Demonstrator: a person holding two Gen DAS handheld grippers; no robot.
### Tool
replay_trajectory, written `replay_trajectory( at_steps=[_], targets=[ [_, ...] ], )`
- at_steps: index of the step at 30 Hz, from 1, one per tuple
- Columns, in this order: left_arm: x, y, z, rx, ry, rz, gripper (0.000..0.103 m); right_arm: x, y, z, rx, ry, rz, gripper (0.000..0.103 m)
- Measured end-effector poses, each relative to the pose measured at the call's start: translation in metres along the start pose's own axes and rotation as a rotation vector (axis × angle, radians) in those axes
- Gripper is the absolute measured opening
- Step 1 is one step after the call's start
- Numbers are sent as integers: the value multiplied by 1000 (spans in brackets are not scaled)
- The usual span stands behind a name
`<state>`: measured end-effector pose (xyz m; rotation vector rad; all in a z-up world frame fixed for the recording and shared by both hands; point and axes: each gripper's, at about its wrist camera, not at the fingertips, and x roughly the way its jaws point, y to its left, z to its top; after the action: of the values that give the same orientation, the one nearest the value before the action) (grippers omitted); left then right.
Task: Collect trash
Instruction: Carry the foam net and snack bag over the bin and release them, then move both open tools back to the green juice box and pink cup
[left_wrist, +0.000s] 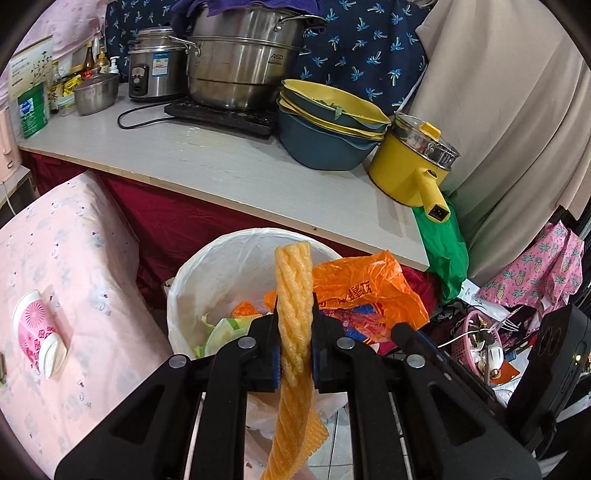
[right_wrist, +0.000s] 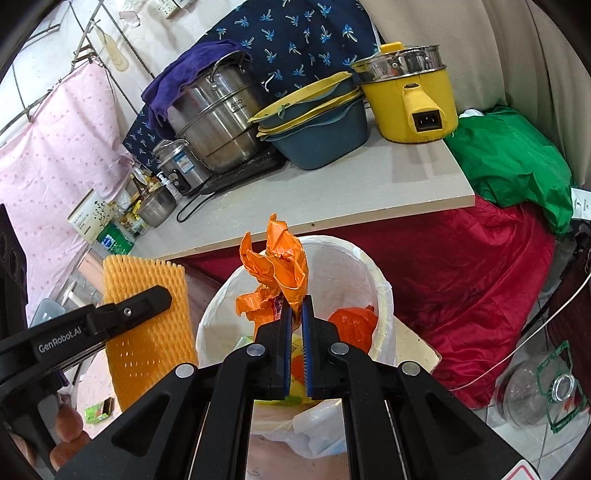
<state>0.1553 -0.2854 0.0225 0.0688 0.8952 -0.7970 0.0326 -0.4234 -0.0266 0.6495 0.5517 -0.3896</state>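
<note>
My left gripper (left_wrist: 294, 325) is shut on an orange foam net sleeve (left_wrist: 294, 295), held upright over the white-lined trash bin (left_wrist: 207, 266). The sleeve also shows in the right wrist view (right_wrist: 144, 332), with the left gripper (right_wrist: 162, 297) clamped on it, left of the bin (right_wrist: 351, 266). My right gripper (right_wrist: 295, 310) is shut on a crumpled orange plastic bag (right_wrist: 284, 266), held above the bin's opening. The bag also shows in the left wrist view (left_wrist: 365, 291), to the right of the sleeve. The bin holds orange and green scraps.
A white tabletop (left_wrist: 229, 162) stands behind the bin with steel pots (left_wrist: 240, 62), stacked blue and yellow basins (left_wrist: 325, 125) and a yellow electric pot (left_wrist: 410, 162). A pink-covered surface (left_wrist: 66, 277) with a paper cup lies left. Green cloth (right_wrist: 513, 158) and red cloth (right_wrist: 472, 280) lie right.
</note>
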Motion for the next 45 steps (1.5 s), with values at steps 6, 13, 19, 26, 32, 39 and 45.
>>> replay_trajectory(
  at_steps=[6, 13, 19, 26, 32, 39, 45],
  targets=[
    [8, 6, 3, -50, -18, 15, 48, 10, -1, 1, 3, 16, -7, 12],
    [0, 33, 1, -111, -38, 44, 57, 6, 5, 1, 2, -14, -11, 31],
    [-14, 54, -5, -119, -47, 106, 57, 2, 22, 0, -19, -17, 9, 35],
    [-38, 76, -12, -129, -78, 164, 61, 0, 52, -5, -63, -10, 33, 40],
    [-58, 99, -19, -145, -103, 220, 68, 2, 78, -12, -98, 4, 57, 44],
    [-80, 135, -35, -206, -113, 278, 75, 8, 113, -25, -150, 35, 95, 50],
    [-100, 171, -53, -279, -117, 353, 78, 17, 144, -44, -203, 80, 130, 55]
  ],
)
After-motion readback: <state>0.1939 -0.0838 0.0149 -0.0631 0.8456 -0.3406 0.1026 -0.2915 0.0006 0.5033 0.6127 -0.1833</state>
